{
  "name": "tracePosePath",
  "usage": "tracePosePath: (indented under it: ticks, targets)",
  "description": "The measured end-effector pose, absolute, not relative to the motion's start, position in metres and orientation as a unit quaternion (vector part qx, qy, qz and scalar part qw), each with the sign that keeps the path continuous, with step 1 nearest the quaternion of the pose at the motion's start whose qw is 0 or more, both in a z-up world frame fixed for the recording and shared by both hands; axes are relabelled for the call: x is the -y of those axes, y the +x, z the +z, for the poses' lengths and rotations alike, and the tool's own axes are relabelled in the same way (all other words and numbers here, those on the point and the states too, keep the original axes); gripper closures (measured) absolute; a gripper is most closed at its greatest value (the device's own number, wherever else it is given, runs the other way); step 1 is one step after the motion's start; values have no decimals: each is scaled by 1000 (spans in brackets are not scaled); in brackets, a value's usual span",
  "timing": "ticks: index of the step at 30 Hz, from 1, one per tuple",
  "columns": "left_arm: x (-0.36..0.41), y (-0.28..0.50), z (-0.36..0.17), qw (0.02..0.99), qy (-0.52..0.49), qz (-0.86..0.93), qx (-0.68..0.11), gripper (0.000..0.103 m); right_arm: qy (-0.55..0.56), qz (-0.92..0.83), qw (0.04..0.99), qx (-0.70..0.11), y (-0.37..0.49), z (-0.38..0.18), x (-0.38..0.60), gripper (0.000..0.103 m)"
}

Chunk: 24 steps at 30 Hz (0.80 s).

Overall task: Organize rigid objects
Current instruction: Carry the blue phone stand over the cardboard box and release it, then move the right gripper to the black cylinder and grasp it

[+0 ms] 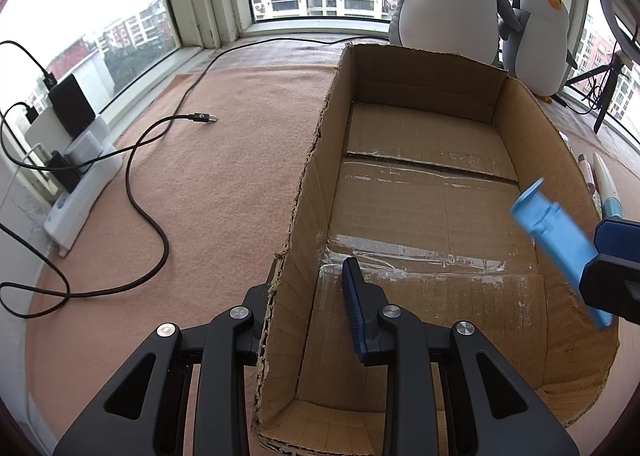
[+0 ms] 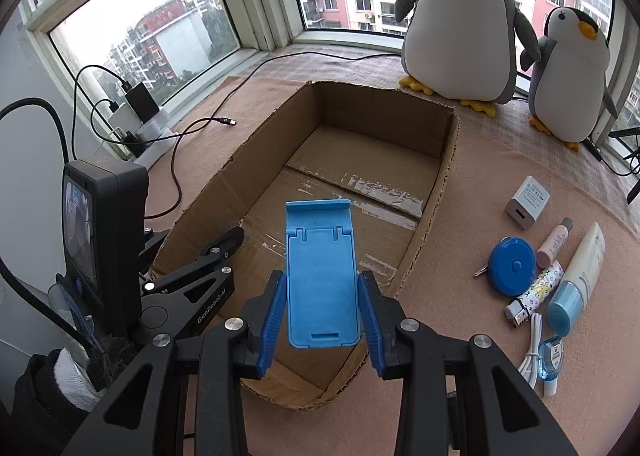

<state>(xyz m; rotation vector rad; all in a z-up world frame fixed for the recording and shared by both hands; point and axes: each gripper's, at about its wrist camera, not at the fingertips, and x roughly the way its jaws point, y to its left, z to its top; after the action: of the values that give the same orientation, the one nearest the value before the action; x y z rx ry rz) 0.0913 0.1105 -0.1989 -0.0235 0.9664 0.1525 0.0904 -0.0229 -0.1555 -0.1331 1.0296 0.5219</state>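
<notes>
An open cardboard box (image 1: pixel 432 208) lies on the pinkish mat, with nothing on its floor. My left gripper (image 1: pixel 308 308) is shut on the box's left wall, one finger inside and one outside. My right gripper (image 2: pixel 322 320) is shut on a flat blue plastic phone stand (image 2: pixel 320 272), with the blue pads pressing on its long sides. It holds the stand above the near part of the box (image 2: pixel 384 108). In the left wrist view the blue stand (image 1: pixel 556 244) and the right gripper's fingers (image 1: pixel 612 268) hang over the box's right wall.
Right of the box lie a white charger cube (image 2: pixel 528 202), a round blue tape measure (image 2: pixel 512 266), several tubes (image 2: pixel 582 268) and a white cable (image 2: pixel 530 356). Two plush penguins (image 2: pixel 456 28) stand behind it by the window. A power strip (image 1: pixel 80 184) and a black cable (image 1: pixel 200 118) lie to its left.
</notes>
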Motion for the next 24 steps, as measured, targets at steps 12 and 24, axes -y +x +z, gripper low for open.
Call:
tracePosePath:
  ticks: [12, 24]
  targets:
    - [-111, 91, -199, 883, -9, 72, -464, 76, -40, 262, 840, -473, 84, -144, 34, 50]
    - [-110, 92, -199, 882, -9, 72, -465, 76, -15, 229, 846, -481, 78, -140, 110, 50]
